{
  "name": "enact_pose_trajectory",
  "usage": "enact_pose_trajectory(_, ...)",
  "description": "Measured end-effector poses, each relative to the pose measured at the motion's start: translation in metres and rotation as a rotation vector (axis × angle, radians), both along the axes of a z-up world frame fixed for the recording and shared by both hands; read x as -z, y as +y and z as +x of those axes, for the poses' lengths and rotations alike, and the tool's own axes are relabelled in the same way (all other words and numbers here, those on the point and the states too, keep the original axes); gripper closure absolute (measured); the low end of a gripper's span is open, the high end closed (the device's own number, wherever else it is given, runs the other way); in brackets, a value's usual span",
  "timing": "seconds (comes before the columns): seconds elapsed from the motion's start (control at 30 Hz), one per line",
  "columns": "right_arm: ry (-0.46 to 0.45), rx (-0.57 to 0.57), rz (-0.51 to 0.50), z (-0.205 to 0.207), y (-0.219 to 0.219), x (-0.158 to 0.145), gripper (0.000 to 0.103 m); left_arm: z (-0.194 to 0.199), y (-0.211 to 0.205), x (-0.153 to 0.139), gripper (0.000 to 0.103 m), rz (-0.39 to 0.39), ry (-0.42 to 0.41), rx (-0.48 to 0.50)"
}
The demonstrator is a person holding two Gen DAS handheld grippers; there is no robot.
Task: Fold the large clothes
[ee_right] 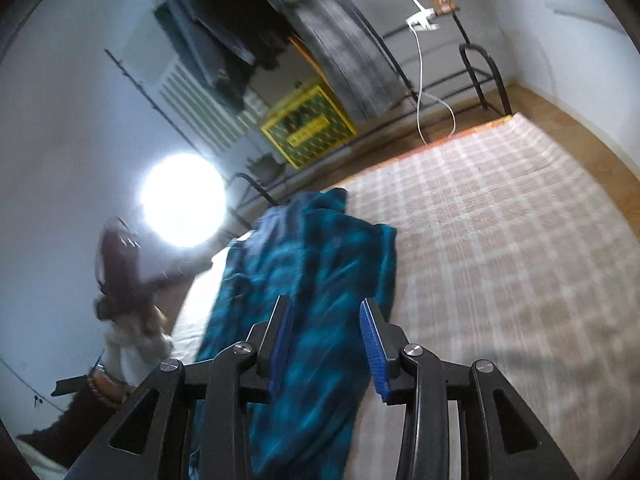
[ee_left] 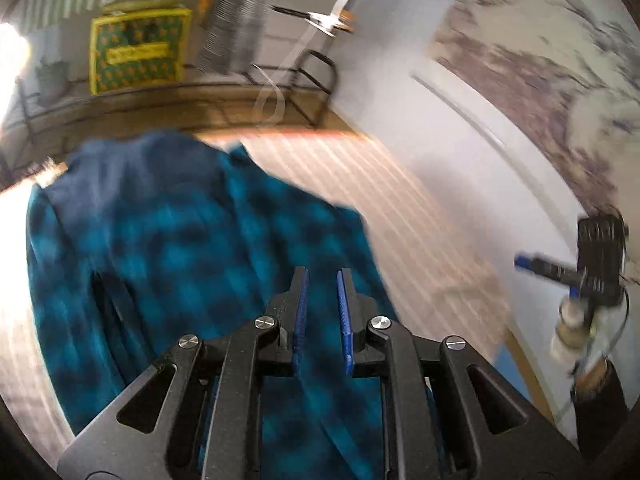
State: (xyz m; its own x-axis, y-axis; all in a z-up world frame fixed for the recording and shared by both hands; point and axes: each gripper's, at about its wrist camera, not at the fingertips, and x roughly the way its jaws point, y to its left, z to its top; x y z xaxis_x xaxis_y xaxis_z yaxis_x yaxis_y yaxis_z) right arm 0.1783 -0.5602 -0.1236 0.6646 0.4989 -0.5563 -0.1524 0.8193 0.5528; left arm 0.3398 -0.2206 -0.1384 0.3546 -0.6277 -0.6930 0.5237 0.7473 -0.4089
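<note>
No text, number or brand can be read in either view. The yellow and green box (ee_left: 138, 50) standing by the far wall past the bed's far edge carries a yellow label band across its middle, but motion blur smears whatever is printed there; in the right wrist view the same box (ee_right: 310, 128) is equally illegible.

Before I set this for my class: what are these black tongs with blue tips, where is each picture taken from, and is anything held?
No robot here: a person carries a hand-held gripper in each hand, each with a wide-angle camera looking along its fingers. One picture looks past the left gripper, the other past the right gripper. A blue checked shirt lies partly folded on a bed with a pale checked cover. Both grippers stand open above the shirt, holding nothing. The pictures are blurred.
</note>
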Motion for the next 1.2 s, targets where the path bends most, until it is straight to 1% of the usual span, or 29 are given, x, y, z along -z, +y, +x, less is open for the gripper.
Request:
enact_pose_trajectory(0.03, -0.007, 0.0, -0.002, -0.016, 0.001, -0.009, 0.065, -0.018, 0.0, 0.003, 0.075, -0.019, 0.025, 0.042)
enact_pose_trajectory(0.07, -0.015, -0.001, -0.009, -0.035, 0.004, -0.018, 0.065, -0.031, 0.0, 0.003, 0.063, -0.031, 0.038, 0.062)
enact_pose_trajectory(0.13, -0.022, -0.01, -0.012, -0.061, 0.012, -0.026, 0.064, -0.062, -0.006, 0.011, 0.058, -0.058, 0.081, 0.128)
enact_pose_trajectory(0.17, -0.011, -0.012, -0.02, -0.074, 0.018, -0.026, 0.064, -0.074, -0.01, 0.015, 0.056, -0.06, 0.097, 0.163)
enact_pose_trajectory(0.23, 0.023, -0.016, -0.046, -0.09, 0.03, -0.021, 0.064, -0.104, -0.027, 0.029, 0.055, -0.032, 0.125, 0.245)
enact_pose_trajectory(0.3, 0.046, -0.02, -0.076, -0.105, 0.041, -0.012, 0.064, -0.127, -0.043, 0.042, 0.054, -0.007, 0.151, 0.306)
enact_pose_trajectory(0.4, 0.083, -0.031, -0.071, -0.116, 0.051, 0.007, 0.064, -0.15, -0.067, 0.061, 0.053, 0.03, 0.196, 0.379)
enact_pose_trajectory(0.5, 0.115, -0.01, -0.043, -0.115, 0.054, 0.028, 0.064, -0.163, -0.08, 0.076, 0.053, 0.064, 0.195, 0.411)
enact_pose_trajectory(0.53, 0.118, -0.003, -0.04, -0.115, 0.054, 0.033, 0.064, -0.164, -0.081, 0.08, 0.054, 0.07, 0.195, 0.415)
enact_pose_trajectory(0.57, 0.123, 0.0, -0.034, -0.113, 0.055, 0.038, 0.064, -0.165, -0.08, 0.083, 0.071, 0.065, 0.192, 0.419)
enact_pose_trajectory(0.63, 0.135, -0.003, -0.022, -0.108, 0.06, 0.048, 0.064, -0.168, -0.073, 0.086, 0.093, 0.075, 0.182, 0.411)
enact_pose_trajectory(0.73, 0.163, -0.021, -0.023, -0.095, 0.071, 0.065, 0.065, -0.169, -0.048, 0.084, 0.095, 0.08, 0.155, 0.361)
enact_pose_trajectory(0.9, 0.201, -0.049, -0.037, -0.068, 0.09, 0.091, 0.064, -0.181, -0.002, 0.08, 0.096, 0.118, 0.11, 0.293)
enact_pose_trajectory(0.97, 0.215, -0.037, -0.048, -0.057, 0.093, 0.103, 0.061, -0.188, 0.008, 0.077, 0.096, 0.127, 0.109, 0.291)
enact_pose_trajectory(1.03, 0.232, -0.024, -0.012, -0.045, 0.092, 0.115, 0.055, -0.198, 0.018, 0.073, 0.096, 0.128, 0.113, 0.296)
enact_pose_trajectory(1.1, 0.253, -0.003, 0.016, -0.034, 0.09, 0.131, 0.055, -0.213, 0.027, 0.069, 0.096, 0.134, 0.101, 0.31)
enact_pose_trajectory(1.17, 0.27, -0.008, 0.013, -0.025, 0.091, 0.139, 0.057, -0.224, 0.034, 0.072, 0.096, 0.154, 0.101, 0.303)
enact_pose_trajectory(1.2, 0.269, -0.015, 0.004, -0.021, 0.092, 0.141, 0.062, -0.228, 0.037, 0.074, 0.096, 0.156, 0.11, 0.298)
